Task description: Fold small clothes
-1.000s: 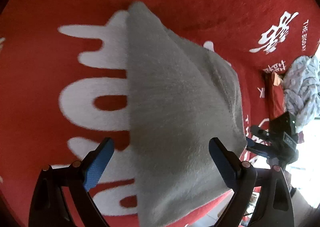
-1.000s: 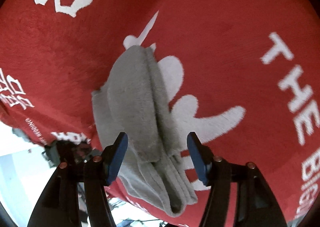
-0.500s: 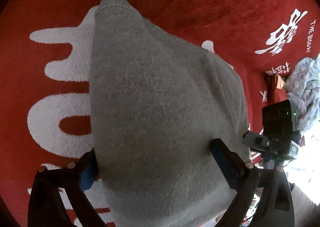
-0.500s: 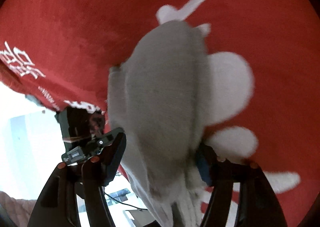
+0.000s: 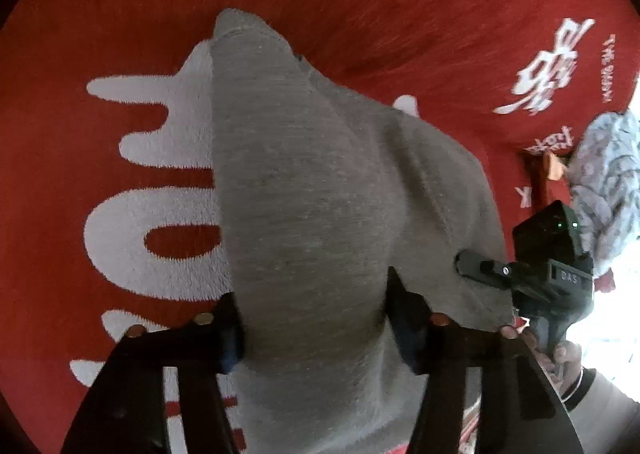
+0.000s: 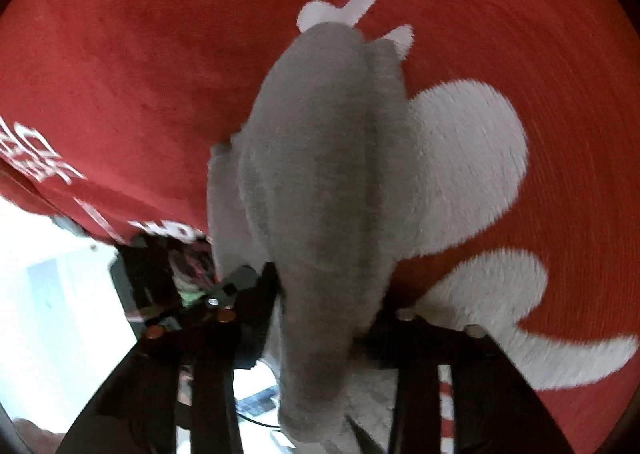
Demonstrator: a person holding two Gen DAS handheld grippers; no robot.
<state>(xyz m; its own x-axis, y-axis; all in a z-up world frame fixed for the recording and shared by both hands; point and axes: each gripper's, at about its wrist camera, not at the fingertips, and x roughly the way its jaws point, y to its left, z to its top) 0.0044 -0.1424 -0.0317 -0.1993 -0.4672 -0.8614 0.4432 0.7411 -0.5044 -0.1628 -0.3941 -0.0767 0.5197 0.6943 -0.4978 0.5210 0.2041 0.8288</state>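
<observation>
A folded grey fleece garment (image 5: 316, 190) lies on the red cloth-covered table (image 5: 400, 14) near its edge. My left gripper (image 5: 314, 330) is shut on one end of it, the cloth bunched between the jaws. My right gripper (image 6: 330, 294) is shut on the other end, which bulges up over the jaws (image 6: 324, 158). In the left wrist view the right gripper's body (image 5: 548, 262) shows at the garment's right corner. In the right wrist view the left gripper's body (image 6: 172, 286) shows at lower left.
The red cloth carries large white lettering (image 5: 156, 190). A crumpled pale patterned garment (image 5: 604, 182) lies at the table's far right. The table edge (image 6: 60, 214) drops to a bright floor at lower left in the right wrist view.
Both grippers moved in over the grey garment's ends and closed on it; a second ago both were open with the cloth lying between the jaws.
</observation>
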